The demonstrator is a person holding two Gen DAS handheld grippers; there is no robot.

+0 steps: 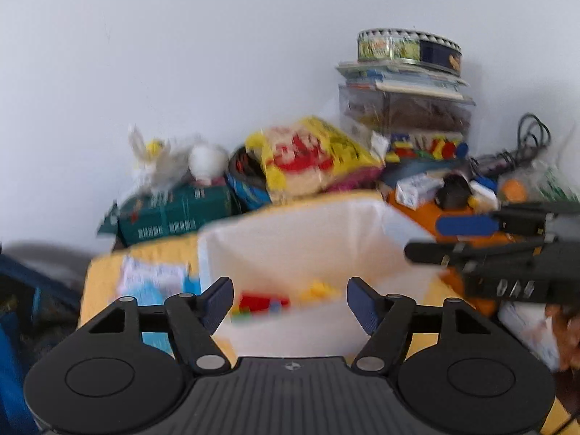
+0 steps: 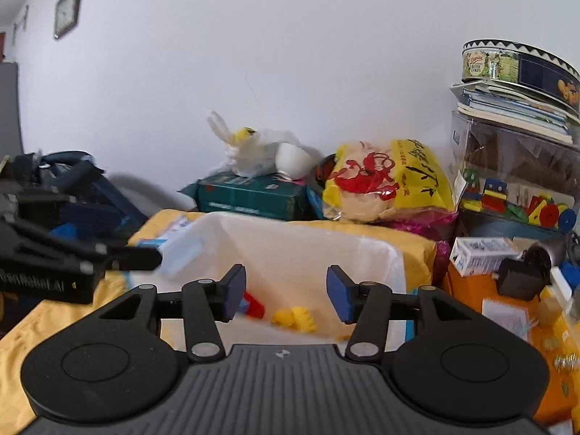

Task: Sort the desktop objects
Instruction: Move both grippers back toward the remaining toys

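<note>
A white plastic bin (image 1: 290,217) (image 2: 290,226) stands on the yellow tablecloth, right in front of both grippers. Inside it lie a red block (image 1: 261,302) (image 2: 255,306) and a yellow toy (image 1: 320,288) (image 2: 295,319). My left gripper (image 1: 290,302) hangs over the bin's near edge, jaws wide open and nothing between them. My right gripper (image 2: 286,293) is also open and empty above the bin. In the left wrist view the right gripper (image 1: 435,239) reaches in from the right. A finger of the left gripper (image 2: 137,256) shows at the left of the right wrist view.
Clutter lines the back wall: a green box (image 2: 253,195), a yellow snack bag (image 2: 391,181), a clear box under books and a biscuit tin (image 2: 518,65). Coloured wooden blocks (image 2: 514,206) and an orange box (image 2: 471,290) stand on the right. Blue bags (image 2: 72,181) lie on the left.
</note>
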